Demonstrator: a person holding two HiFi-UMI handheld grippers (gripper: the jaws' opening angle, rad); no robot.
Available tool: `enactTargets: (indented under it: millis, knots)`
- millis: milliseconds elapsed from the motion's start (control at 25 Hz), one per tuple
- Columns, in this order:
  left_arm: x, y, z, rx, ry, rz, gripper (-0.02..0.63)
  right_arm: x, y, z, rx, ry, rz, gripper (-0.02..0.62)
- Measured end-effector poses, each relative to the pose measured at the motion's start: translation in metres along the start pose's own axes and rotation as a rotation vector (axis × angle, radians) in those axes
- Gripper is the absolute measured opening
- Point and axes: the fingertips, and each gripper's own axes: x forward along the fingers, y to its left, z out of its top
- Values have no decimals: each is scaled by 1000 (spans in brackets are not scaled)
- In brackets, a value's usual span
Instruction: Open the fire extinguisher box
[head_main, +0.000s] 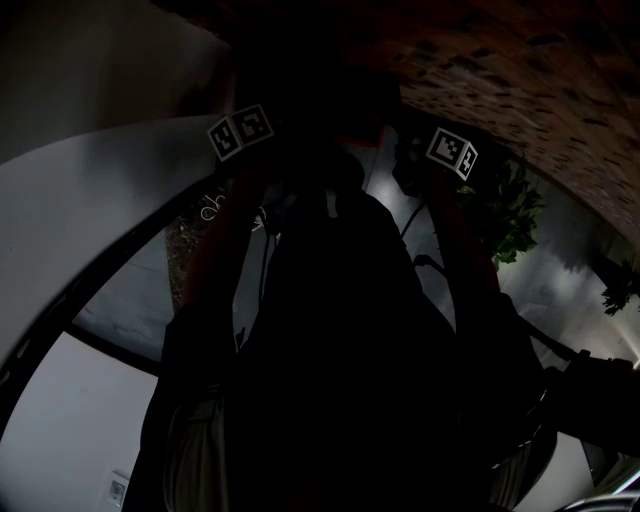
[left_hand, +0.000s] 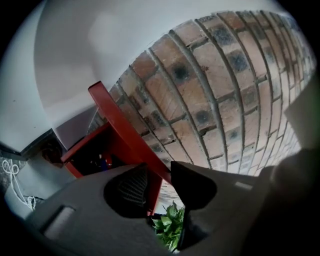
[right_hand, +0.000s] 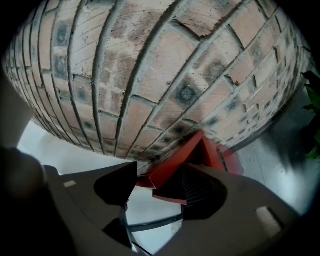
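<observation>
"Brick and darkness, was that all the head view gave?"

"Nearly. A brick wall (head_main: 520, 70) arched over a person's silhouette, with the left marker cube (head_main: 240, 132) and the right marker cube (head_main: 452, 152) raised toward it and a leafy plant (head_main: 515, 215) at the right. No box could be made out there."

"And the left gripper view?"

"The red fire extinguisher box (left_hand: 92, 150) stood at the wall's foot, its dark inside showing. Its door (left_hand: 117, 119) was swung away from the body and ran slantwise into the left tool (left_hand: 159, 167), whose jaws stood wide with the door's edge between them. Leaves showed through the gap beside it, so the pads did not look pressed on it."

"The right gripper view?"

"The right tool (right_hand: 160, 167) had its jaws wide apart too, pale floor (right_hand: 150, 205) between them, and a red corner of the box sat close to one ribbed pad; door or body, I could not tell."

"How far along?"

"Mostly done, by my reading: the door was off the body. Swinging it fully back and letting go seemed left."
</observation>
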Motion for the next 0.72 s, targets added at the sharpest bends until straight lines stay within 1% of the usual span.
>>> enactTargets:
  millis: [320, 520, 720]
  knots:
    - [1, -3, 3, 12, 13, -3, 149, 0, 3, 3, 9, -4, 22, 273]
    - [4, -9, 10, 39, 9, -7, 149, -2, 8, 6, -38, 8, 30, 285]
    - [6, -14, 15, 62, 6, -13, 149, -2, 11, 12, -51, 6, 36, 285]
